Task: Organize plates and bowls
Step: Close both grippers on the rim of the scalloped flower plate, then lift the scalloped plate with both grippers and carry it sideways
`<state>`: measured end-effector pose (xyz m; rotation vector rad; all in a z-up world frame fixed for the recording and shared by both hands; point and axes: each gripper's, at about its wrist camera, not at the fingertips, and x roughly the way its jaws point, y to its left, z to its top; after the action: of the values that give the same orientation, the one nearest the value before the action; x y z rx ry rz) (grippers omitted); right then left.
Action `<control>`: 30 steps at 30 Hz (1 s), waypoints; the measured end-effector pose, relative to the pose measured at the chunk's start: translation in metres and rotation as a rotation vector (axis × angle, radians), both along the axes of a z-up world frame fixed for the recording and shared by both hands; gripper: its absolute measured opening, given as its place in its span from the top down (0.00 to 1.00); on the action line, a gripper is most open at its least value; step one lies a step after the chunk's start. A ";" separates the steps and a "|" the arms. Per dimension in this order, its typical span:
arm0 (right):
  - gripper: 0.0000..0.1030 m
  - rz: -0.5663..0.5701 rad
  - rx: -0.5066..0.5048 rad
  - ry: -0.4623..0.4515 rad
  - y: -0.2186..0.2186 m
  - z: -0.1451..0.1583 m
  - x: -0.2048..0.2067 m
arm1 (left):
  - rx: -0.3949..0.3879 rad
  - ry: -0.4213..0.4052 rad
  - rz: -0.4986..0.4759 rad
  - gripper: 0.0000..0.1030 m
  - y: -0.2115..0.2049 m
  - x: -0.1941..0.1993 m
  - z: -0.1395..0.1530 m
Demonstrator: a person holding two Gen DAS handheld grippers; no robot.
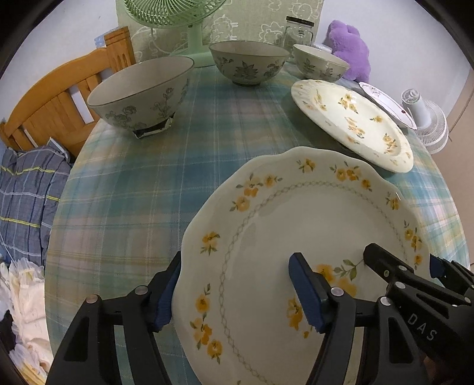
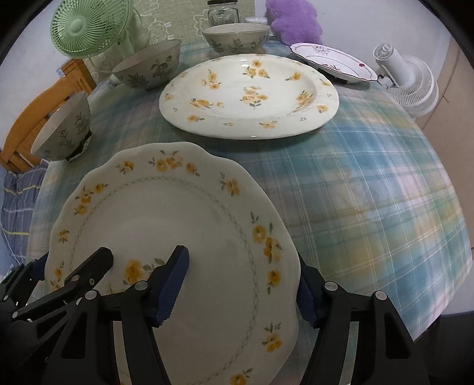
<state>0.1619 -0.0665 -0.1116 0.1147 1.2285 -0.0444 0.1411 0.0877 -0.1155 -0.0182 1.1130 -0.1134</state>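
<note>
Left claw (image 1: 241, 291) spread wide, straddling left rim of scalloped plate (image 1: 311, 225) — 1 pad outside edge, 1 over plate face; contact unclear. Scalloped plate at near edge of plaid surface (image 1: 142, 183). Right claw (image 2: 241, 288) likewise agape across plate's right rim. Behind: 3 floral bowls — nearest (image 1: 139, 94) far left — then round flowered plate (image 2: 248, 94), small red-trimmed plate (image 2: 331, 60).

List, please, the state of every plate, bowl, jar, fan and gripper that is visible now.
Scalloped plate: tilted, straddled by both grippers.
Round flowered plate: propped at a tilt.
Red-trimmed plate: propped at a tilt.
Three bowls: upright, empty, unstacked.
Glass jar: upright, lidded.
Green fan: upright.
White fan: lying on its side.
Left gripper: open.
Right gripper: open.
</note>
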 end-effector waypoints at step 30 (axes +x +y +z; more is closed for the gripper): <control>0.34 -0.074 -0.050 -0.027 -0.029 0.038 0.001 | -0.014 -0.088 -0.069 0.33 -0.039 0.008 0.041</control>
<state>0.1630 -0.0954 -0.0739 0.1164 1.1946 -0.1371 0.1488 0.0486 -0.0749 0.0122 1.0253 -0.1822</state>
